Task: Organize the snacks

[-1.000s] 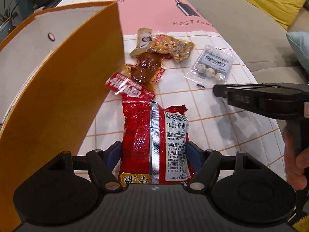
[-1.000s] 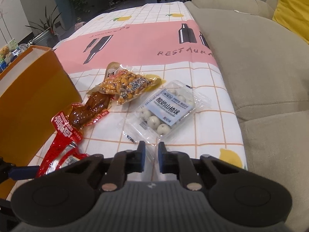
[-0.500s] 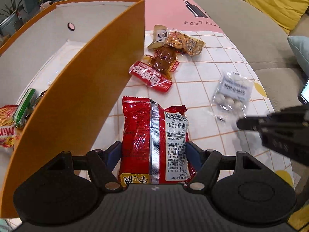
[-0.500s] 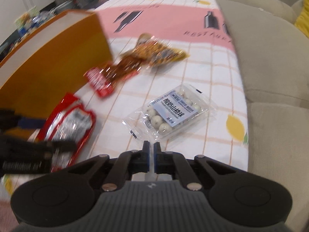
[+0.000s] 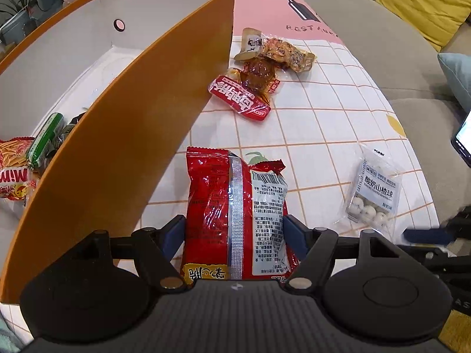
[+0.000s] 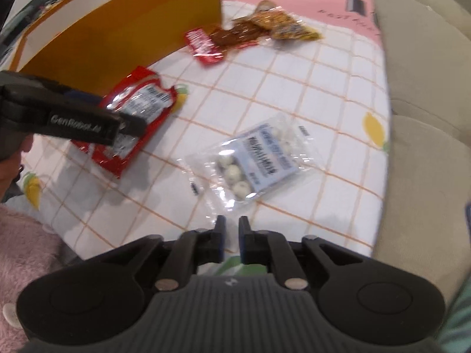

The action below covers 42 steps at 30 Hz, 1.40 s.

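Observation:
My left gripper (image 5: 234, 229) is shut on a red snack bag (image 5: 235, 211) and holds it above the table beside the orange box (image 5: 141, 123). The same bag shows in the right wrist view (image 6: 132, 111), gripped by the left gripper (image 6: 129, 125). My right gripper (image 6: 232, 229) is nearly closed and empty, just short of a clear pack of white balls (image 6: 250, 158), which also shows in the left wrist view (image 5: 372, 194). A red-wrapped meat snack (image 5: 241, 97) and a yellow nut pack (image 5: 282, 53) lie farther off.
The orange box holds a green sausage stick (image 5: 44, 138) and a red noodle snack bag (image 5: 13, 170). A grey sofa (image 5: 397, 47) with a yellow cushion (image 5: 424, 3) borders the table on the right. A pink fluffy cloth (image 6: 26, 253) lies at the lower left.
My left gripper has lifted and drawn back with the red bag, showing more of the box's inside. My right gripper has pulled back and risen, and its fingers opened slightly.

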Each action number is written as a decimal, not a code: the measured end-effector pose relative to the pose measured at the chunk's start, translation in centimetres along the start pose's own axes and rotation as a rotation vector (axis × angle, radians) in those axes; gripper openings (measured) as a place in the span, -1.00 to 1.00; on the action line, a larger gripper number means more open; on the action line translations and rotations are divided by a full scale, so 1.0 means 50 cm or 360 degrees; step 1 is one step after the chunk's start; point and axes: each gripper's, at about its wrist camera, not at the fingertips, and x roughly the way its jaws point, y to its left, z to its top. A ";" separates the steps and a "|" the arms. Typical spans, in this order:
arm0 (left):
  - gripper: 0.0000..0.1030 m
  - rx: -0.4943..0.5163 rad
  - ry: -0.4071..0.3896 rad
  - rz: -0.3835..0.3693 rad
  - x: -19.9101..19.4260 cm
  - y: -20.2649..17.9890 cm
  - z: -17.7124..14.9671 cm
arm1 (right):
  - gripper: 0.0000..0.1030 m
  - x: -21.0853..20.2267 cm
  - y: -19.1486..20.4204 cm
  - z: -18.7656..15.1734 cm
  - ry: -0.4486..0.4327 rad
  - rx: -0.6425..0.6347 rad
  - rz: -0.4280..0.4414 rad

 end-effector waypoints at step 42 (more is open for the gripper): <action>0.60 -0.0055 0.0061 0.0028 0.026 0.012 0.000 | 0.08 0.075 -0.001 0.074 -0.0237 0.0494 -0.0031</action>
